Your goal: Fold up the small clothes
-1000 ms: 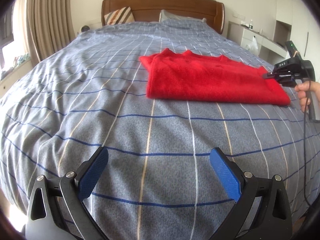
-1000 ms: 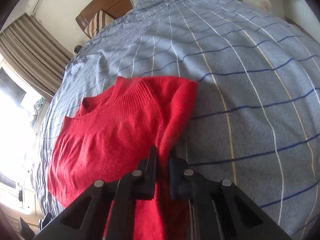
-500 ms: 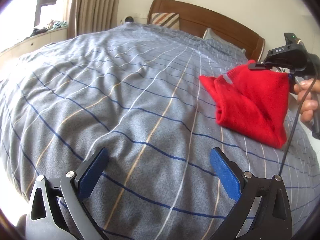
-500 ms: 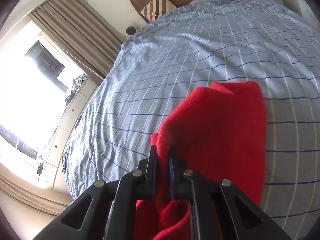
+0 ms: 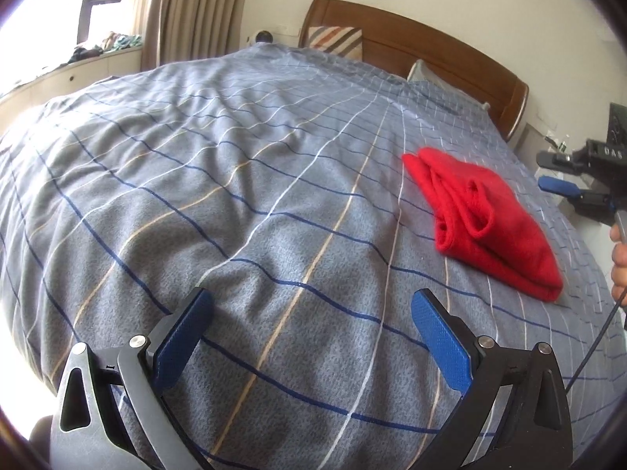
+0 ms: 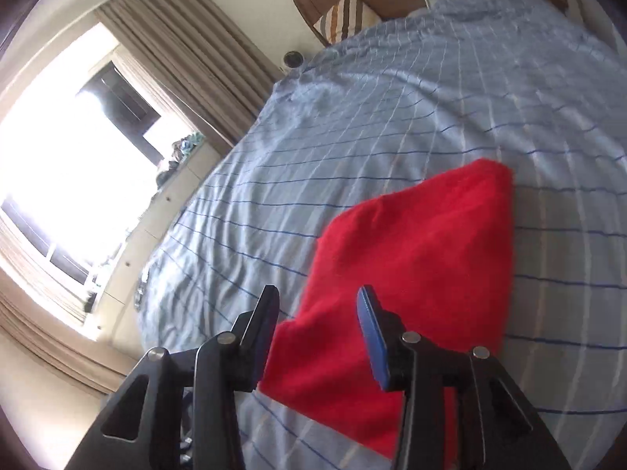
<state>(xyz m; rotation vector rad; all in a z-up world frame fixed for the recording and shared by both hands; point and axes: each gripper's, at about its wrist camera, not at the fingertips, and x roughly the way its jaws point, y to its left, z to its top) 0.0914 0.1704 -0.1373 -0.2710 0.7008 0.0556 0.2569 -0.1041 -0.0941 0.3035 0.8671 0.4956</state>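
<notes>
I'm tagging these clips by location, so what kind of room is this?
Most likely a home bedroom: a large bed under a blue-grey checked cover, a brown wooden headboard with a striped pillow against it, and beige pleated curtains beside a bright window.

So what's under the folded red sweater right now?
The red sweater lies on the checked bedspread. Only bedspread shows around it; whatever lies beneath is covered by its folded layers.
</notes>
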